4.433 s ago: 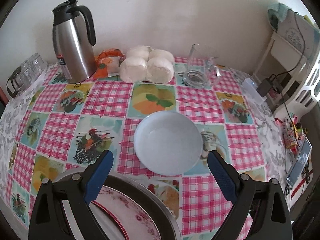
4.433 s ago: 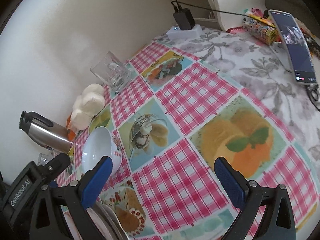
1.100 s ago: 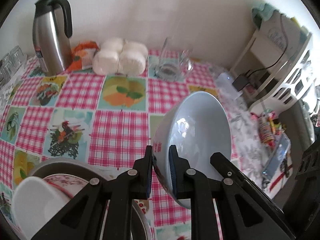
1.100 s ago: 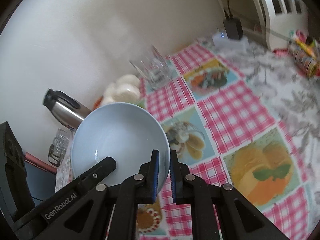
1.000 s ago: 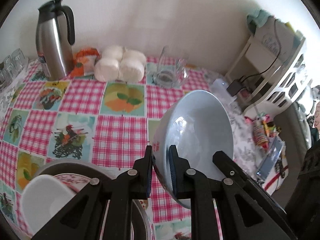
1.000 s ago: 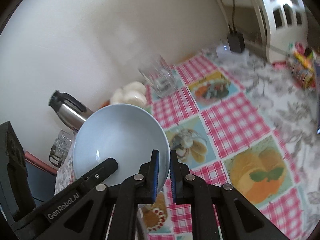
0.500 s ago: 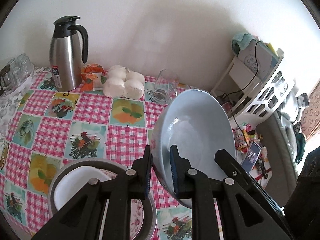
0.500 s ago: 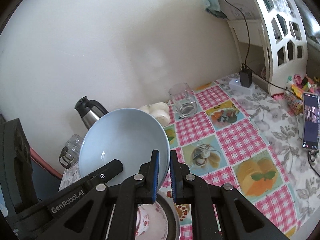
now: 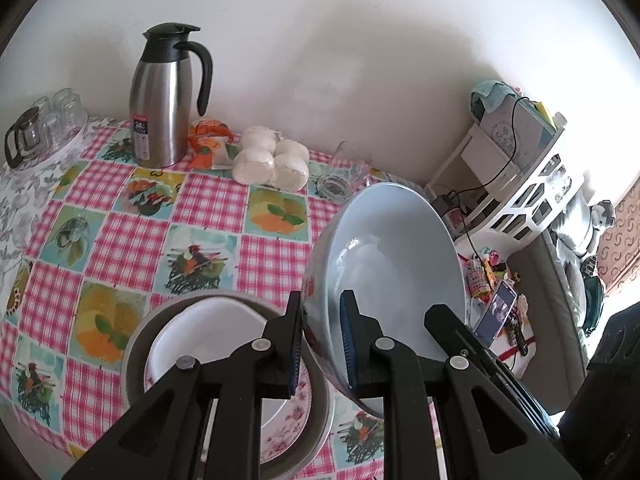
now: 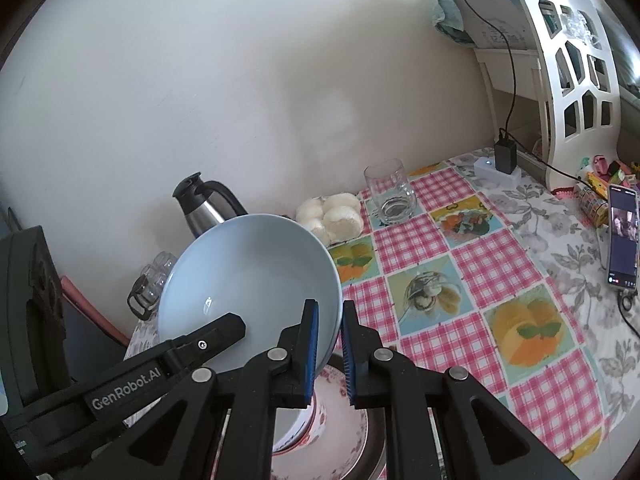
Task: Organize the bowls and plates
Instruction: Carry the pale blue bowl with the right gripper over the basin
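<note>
Both the left gripper (image 9: 320, 340) and right gripper (image 10: 329, 350), clenched on the pale-blue bowl's (image 9: 394, 264) rim, had raised it above the stacked dishes (image 9: 200, 332), ready for nesting.

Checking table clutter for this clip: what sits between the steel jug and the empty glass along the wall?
In the left wrist view, an orange packet and a pack of white buns lie between the steel jug and the glass.
</note>
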Available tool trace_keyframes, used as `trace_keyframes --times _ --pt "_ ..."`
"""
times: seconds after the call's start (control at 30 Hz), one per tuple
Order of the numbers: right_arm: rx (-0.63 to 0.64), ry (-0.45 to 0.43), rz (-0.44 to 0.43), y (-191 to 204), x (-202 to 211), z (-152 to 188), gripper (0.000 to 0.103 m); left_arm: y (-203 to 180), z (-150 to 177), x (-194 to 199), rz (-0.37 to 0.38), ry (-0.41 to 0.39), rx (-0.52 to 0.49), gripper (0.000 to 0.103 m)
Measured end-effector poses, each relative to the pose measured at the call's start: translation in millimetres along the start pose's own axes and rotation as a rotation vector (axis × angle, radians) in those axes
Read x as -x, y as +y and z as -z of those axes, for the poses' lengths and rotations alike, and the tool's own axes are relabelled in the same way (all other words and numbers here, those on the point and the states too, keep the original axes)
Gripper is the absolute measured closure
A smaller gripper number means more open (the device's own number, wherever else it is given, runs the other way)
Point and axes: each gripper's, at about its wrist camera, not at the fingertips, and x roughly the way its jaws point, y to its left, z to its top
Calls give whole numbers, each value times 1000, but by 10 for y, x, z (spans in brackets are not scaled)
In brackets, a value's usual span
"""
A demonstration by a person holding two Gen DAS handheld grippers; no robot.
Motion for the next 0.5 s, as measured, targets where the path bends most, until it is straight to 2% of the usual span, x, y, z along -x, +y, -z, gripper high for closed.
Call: trace_keyframes --times 0.33,0.5 --pt "16 72 -2 133 -116 308 89 314 243 -13 -26 57 43 84" --pt "41 105 -1 271 -216 422 89 493 313 3 -63 68 70 84"
